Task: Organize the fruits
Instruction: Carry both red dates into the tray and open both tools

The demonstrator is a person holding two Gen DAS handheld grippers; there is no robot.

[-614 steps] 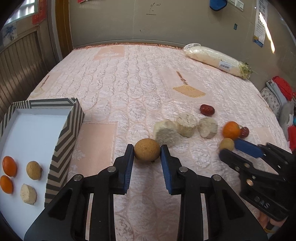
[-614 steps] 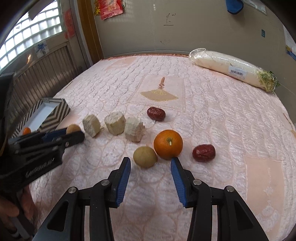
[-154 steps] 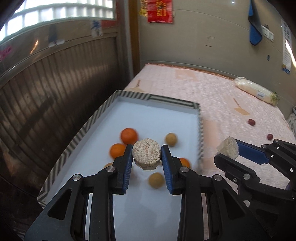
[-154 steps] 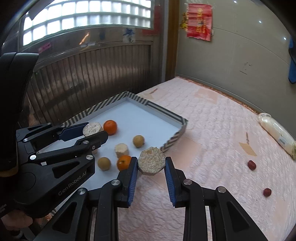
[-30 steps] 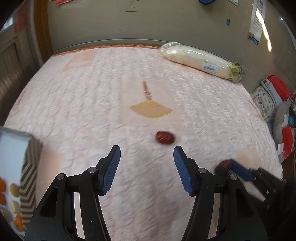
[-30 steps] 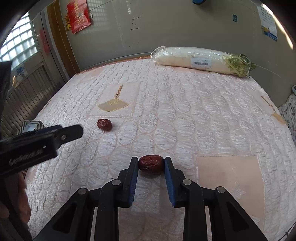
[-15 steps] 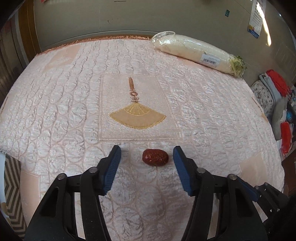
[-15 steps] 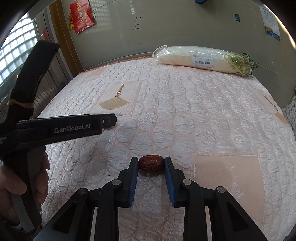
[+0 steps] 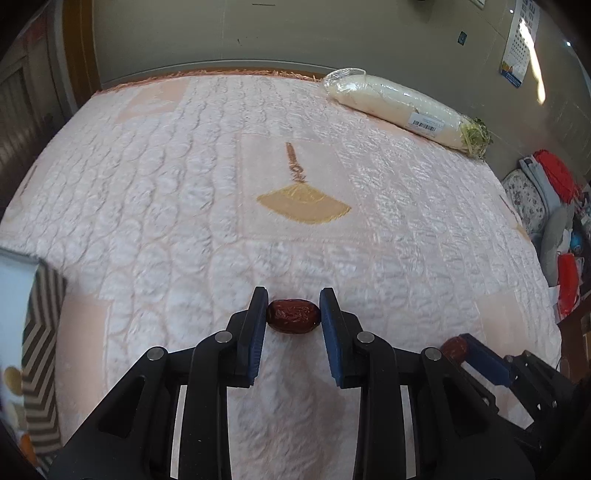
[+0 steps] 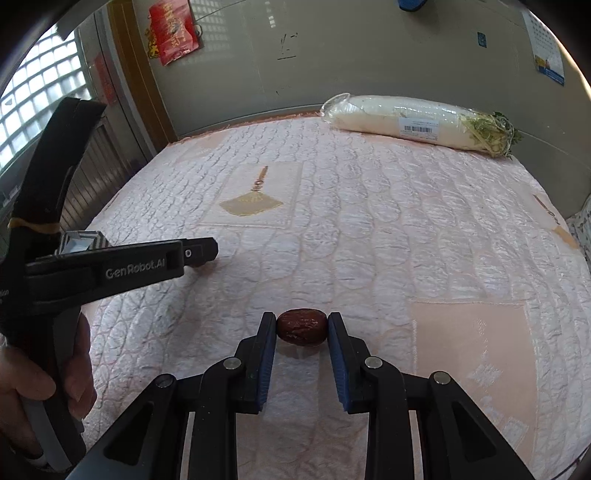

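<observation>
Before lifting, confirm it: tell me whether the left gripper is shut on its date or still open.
Shut on it. In the left wrist view the left gripper has both blue pads pressed against the ends of the red date, which lies on the quilt.

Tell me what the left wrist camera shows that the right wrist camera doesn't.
Only the left wrist view shows fruit in the striped box and the pile of clothes by the wall. Only the right wrist view shows the window, the red hanging and a hand. Both show the quilt, the wrapped radish and each gripper shut on a red date.
</observation>
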